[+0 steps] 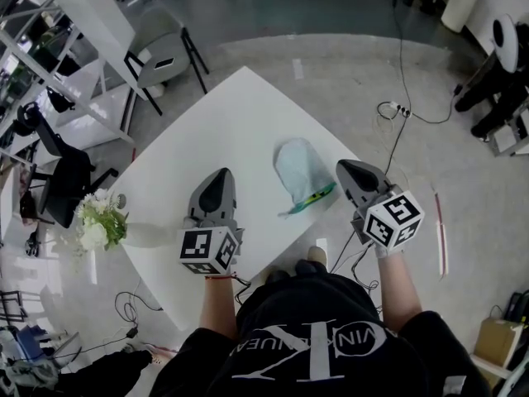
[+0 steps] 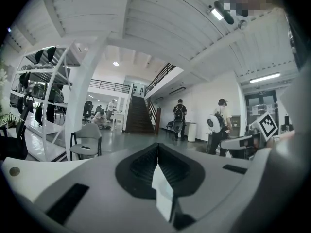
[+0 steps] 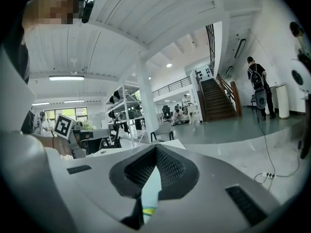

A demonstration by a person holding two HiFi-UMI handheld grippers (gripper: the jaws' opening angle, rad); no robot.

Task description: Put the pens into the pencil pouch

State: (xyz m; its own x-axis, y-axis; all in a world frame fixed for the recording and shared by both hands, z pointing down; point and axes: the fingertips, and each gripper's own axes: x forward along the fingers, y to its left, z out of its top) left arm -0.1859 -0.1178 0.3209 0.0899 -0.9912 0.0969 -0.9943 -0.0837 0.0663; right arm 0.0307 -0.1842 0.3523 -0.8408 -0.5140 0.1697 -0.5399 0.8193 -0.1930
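right gripper [image 1: 345,169] at table [image 1: 223,122] corner, seemingly

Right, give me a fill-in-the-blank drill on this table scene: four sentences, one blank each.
1. The left gripper and the right gripper both have their jaws ____.
2. The pale blue pencil pouch lies on the white ____.
3. In the head view, the white flowers stand at the table's ____ edge.
4. The green pen sticking out of the pouch lies nearest the ____ gripper.
Missing words: shut; table; left; right.
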